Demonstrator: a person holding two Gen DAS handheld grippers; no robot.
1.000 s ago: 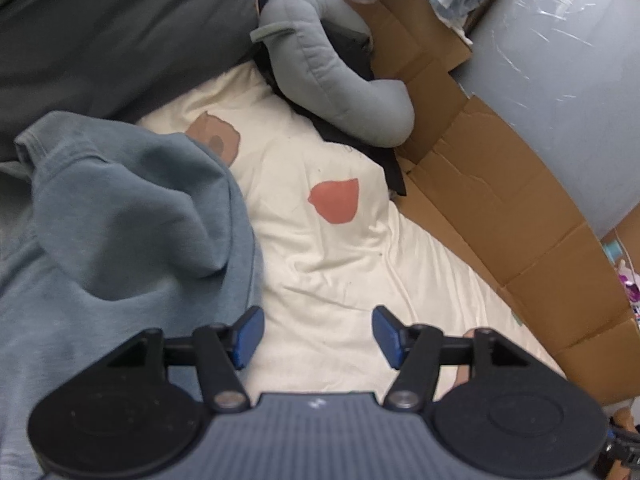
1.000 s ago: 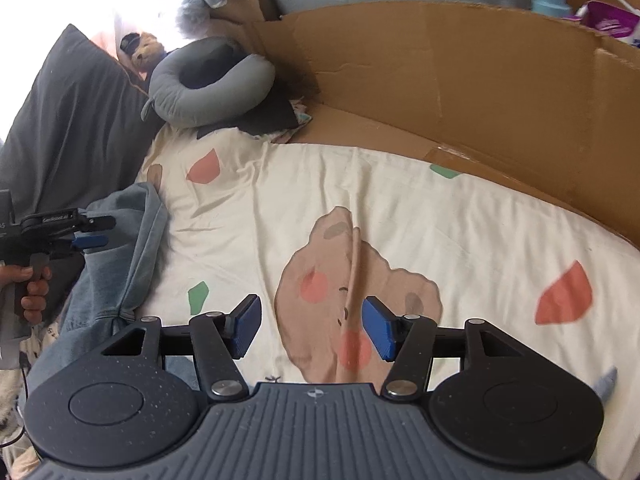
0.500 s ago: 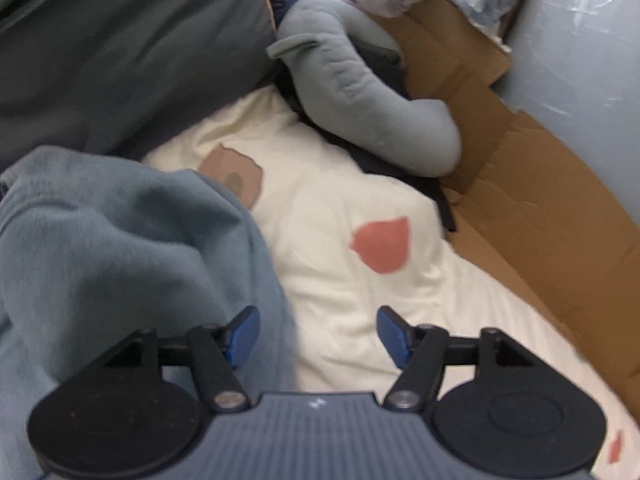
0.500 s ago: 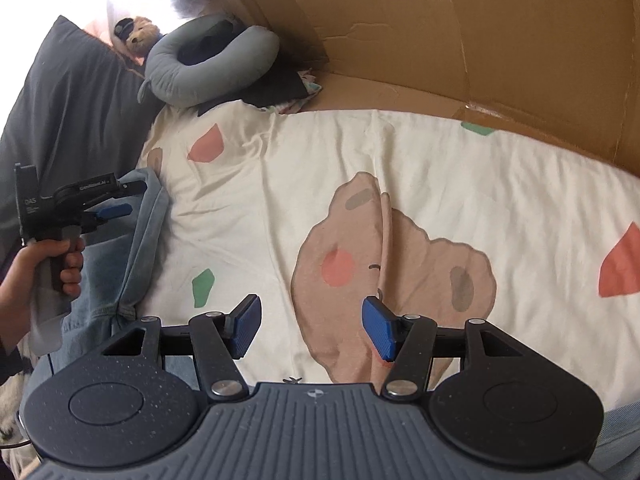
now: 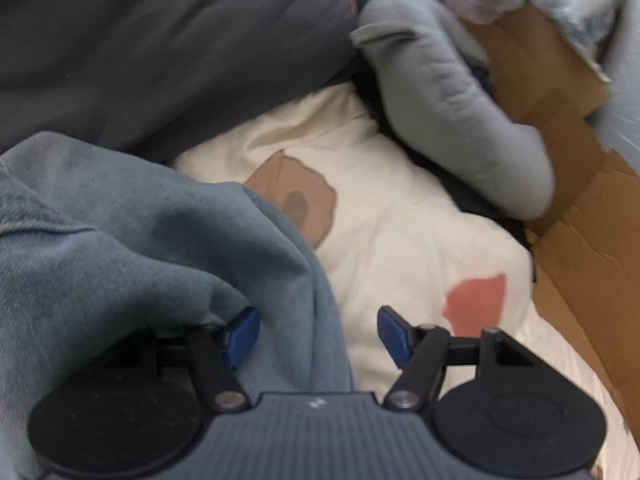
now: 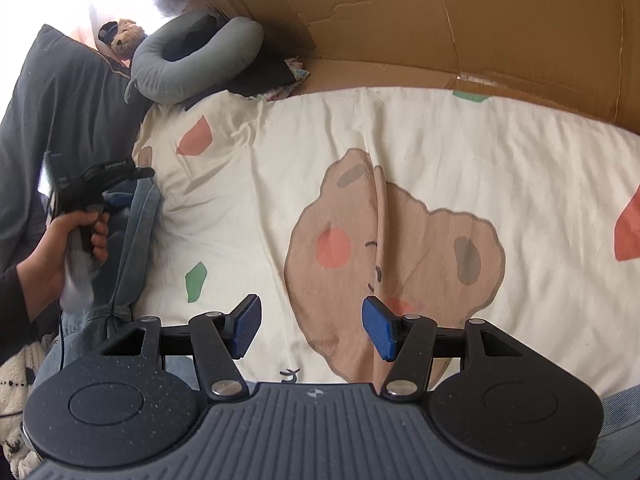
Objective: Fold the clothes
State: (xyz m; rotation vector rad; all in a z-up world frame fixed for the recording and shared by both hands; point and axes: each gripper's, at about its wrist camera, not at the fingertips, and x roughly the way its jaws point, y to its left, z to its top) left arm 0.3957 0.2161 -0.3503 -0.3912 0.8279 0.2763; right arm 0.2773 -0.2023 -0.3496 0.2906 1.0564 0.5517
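right now the left gripper (image 5: 318, 330) has its blue pads spread wide, with a hanging edge of the blue-grey sweatshirt (image 5: 120, 248) between them and draped over the left finger (image 5: 240, 334); nothing is pinched. the right gripper (image 6: 311, 328) is just as wide and holds nothing, hovering over the cartoon-print sheet (image 6: 440, 160), apart from the cloth.

the risk, as i judge it: if the left pads close here they may catch only a thin loose fold, or several layers at once, so a lift would drag the bunch crookedly or let it slip free. fabric lying over the finger could also snag as the gripper pulls back.

the sweatshirt sits crumpled at the sheet's left edge against the dark pillow (image 5: 160, 40), heaped and soft, with a ribbed band showing; no neat fold is visible.
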